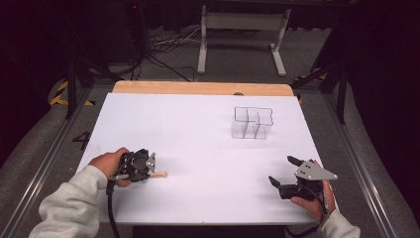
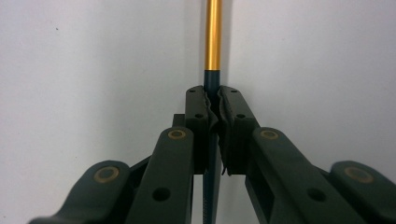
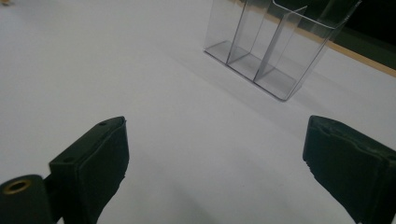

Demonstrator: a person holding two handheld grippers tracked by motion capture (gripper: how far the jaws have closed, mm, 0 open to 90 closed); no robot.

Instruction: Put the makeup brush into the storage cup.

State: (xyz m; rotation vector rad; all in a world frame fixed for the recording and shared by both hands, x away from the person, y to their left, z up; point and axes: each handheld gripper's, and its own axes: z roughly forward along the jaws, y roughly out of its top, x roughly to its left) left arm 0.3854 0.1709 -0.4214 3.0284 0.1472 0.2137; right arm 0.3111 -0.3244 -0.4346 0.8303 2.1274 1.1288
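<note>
A slim pen with a gold barrel and a dark teal end (image 2: 214, 37) lies on the white table (image 1: 198, 139). My left gripper (image 2: 214, 100) is shut on the teal end, and both pads press against it. In the high view the left gripper (image 1: 151, 166) sits at the front left, with the pen's gold part (image 1: 159, 174) sticking out to the right. My right gripper (image 1: 282, 171) rests at the front right, held by a hand, its jaws wide open with nothing between them. In the right gripper view it (image 3: 215, 154) faces a clear plastic organizer (image 3: 275, 42).
The clear organizer (image 1: 252, 123), with several upright compartments, stands right of centre toward the back. A wooden strip (image 1: 198, 88) runs along the far table edge. Beyond it are cables and a white stand's legs (image 1: 242, 44) on the floor.
</note>
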